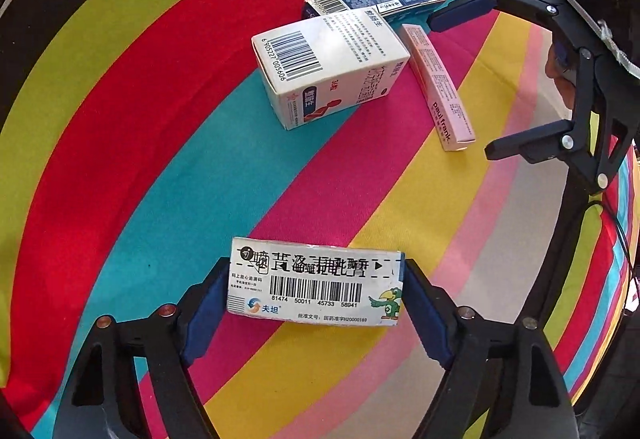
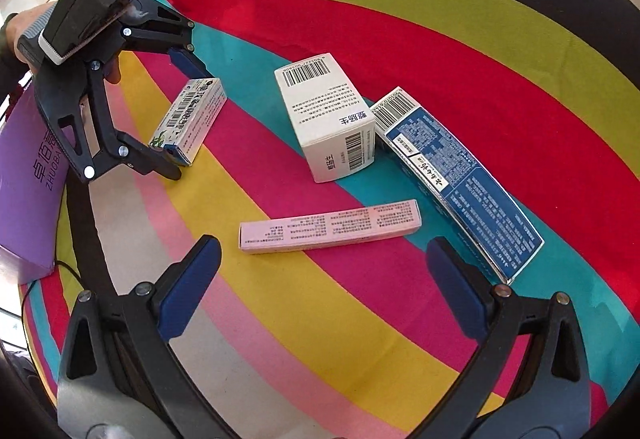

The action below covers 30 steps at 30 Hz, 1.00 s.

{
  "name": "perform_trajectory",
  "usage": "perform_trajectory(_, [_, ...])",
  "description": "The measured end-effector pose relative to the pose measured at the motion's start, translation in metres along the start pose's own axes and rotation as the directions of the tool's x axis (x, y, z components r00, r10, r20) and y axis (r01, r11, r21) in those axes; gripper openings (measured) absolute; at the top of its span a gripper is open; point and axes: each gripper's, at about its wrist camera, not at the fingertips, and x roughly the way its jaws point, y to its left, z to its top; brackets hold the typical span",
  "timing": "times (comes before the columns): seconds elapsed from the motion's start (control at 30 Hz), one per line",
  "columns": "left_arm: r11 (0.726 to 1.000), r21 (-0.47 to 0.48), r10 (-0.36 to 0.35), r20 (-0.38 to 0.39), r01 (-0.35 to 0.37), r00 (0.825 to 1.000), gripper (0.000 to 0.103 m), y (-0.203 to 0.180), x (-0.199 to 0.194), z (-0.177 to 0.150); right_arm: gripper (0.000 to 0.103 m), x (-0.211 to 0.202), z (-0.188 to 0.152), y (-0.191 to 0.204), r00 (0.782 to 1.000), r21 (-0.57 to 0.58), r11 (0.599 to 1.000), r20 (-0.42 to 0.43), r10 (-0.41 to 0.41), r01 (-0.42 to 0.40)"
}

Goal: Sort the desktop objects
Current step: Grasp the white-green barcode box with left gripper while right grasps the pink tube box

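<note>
The left gripper (image 1: 316,291) brackets a rectangular glossy cardboard box (image 1: 316,279) on striped cloth (image 1: 160,179).

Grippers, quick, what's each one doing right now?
Left gripper: fingers closed around the small parrot box.
Right gripper: open, empty, above the pink box.

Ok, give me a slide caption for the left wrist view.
Left gripper straddles a small medicine box on the striped cloth, three more boxes beyond.
</note>
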Motion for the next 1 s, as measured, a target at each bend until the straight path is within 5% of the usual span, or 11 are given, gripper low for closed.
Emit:
perform_trajectory(0.4, [1.0, 0.007, 0.023, -0.024, -0.023, 0.999, 0.076, -0.016, -0.013, -0.011, 0.102, 0.009, 0.001, 0.01, 1.0, -0.062, 0.998, -0.024, -0.014, 0.012])
perform_trajectory(0.83, [0.993, -0.1, 0.073, 0.136, -0.059, 0.988, 0.076, -0.034, -0.096, -0.042, 0.096, -0.039, -0.034, 0.03, 0.996, 0.031, 0.997, 0.055, -0.077, 0.075])
perform_trajectory(1.0, [0.987, -0.134, 0.108, 0.181, -0.084, 0.978, 0.076, -0.04, -0.132, -0.063, 0.096, -0.079, -0.044, 0.053, 0.979, 0.082, 0.981, 0.084, -0.183, 0.177])
